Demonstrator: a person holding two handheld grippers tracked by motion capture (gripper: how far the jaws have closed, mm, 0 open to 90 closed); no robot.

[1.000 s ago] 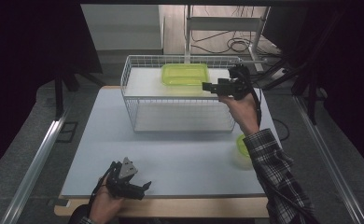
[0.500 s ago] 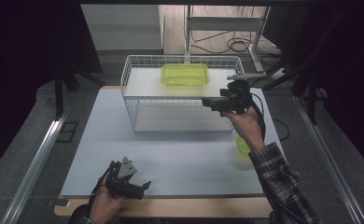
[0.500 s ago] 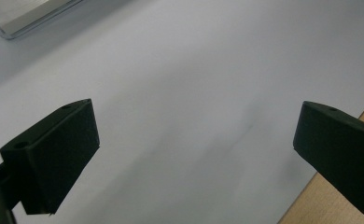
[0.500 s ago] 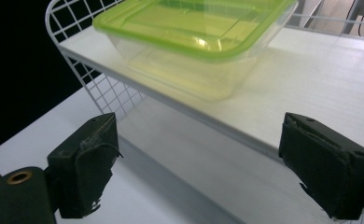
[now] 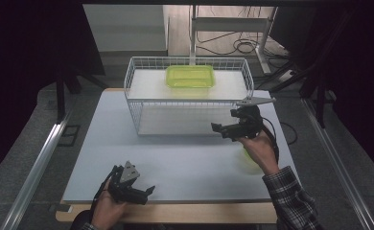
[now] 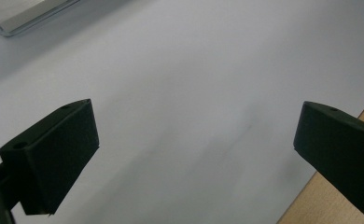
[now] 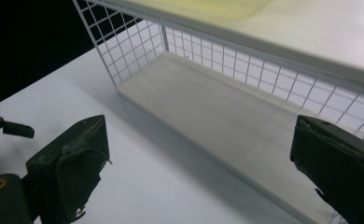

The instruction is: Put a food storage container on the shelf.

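Both grippers stand released and empty, so the right gripper [image 5: 223,130] should swing squarely onto the green lid [image 5: 248,156] beside the wire rack [image 5: 136,103] before clenching.

I see a pale grey surface [image 5: 175,158] with a wooden front edge. A white wire rack [image 5: 185,96] stands on its far half. Near the rack's right front corner, toward me, a small yellow-green thing [image 5: 249,155] lies on the surface, half hidden by a hand.
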